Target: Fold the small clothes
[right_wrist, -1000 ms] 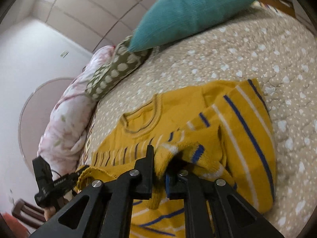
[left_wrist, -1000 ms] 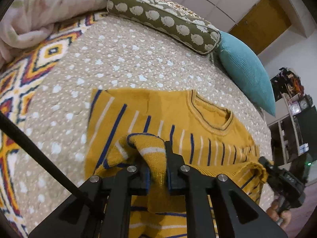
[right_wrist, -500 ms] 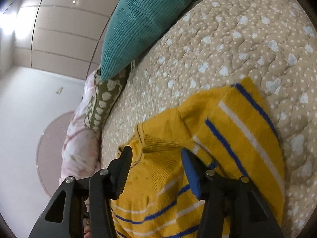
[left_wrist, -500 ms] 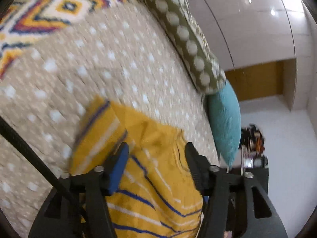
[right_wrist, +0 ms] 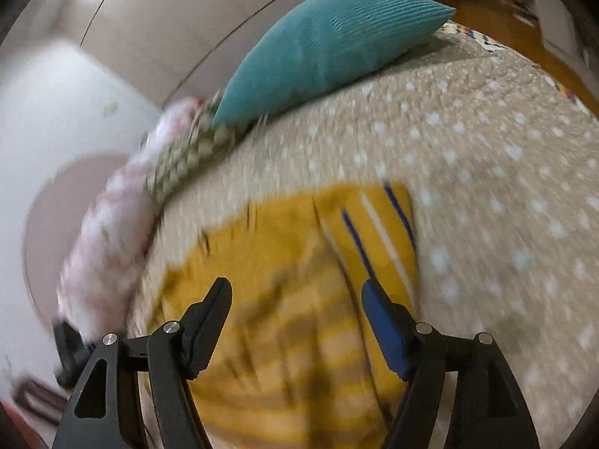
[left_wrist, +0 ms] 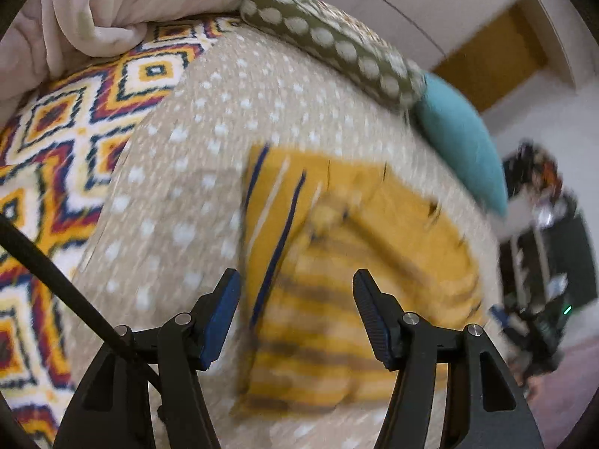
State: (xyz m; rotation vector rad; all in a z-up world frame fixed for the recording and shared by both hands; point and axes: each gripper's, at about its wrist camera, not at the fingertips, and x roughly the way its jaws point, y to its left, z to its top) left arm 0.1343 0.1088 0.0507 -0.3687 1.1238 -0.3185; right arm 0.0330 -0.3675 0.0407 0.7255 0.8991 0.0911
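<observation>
Both tongs had just been opening and dropped the hem: left gripper and right gripper spread, empty. Yellow striped sweater lay folded on the bedspread, 12 o'clock of both. Fold done.

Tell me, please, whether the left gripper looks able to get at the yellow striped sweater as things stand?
Probably yes: the left gripper is open over the sweater, which lies folded on the dotted bedspread with nothing between them.
</observation>
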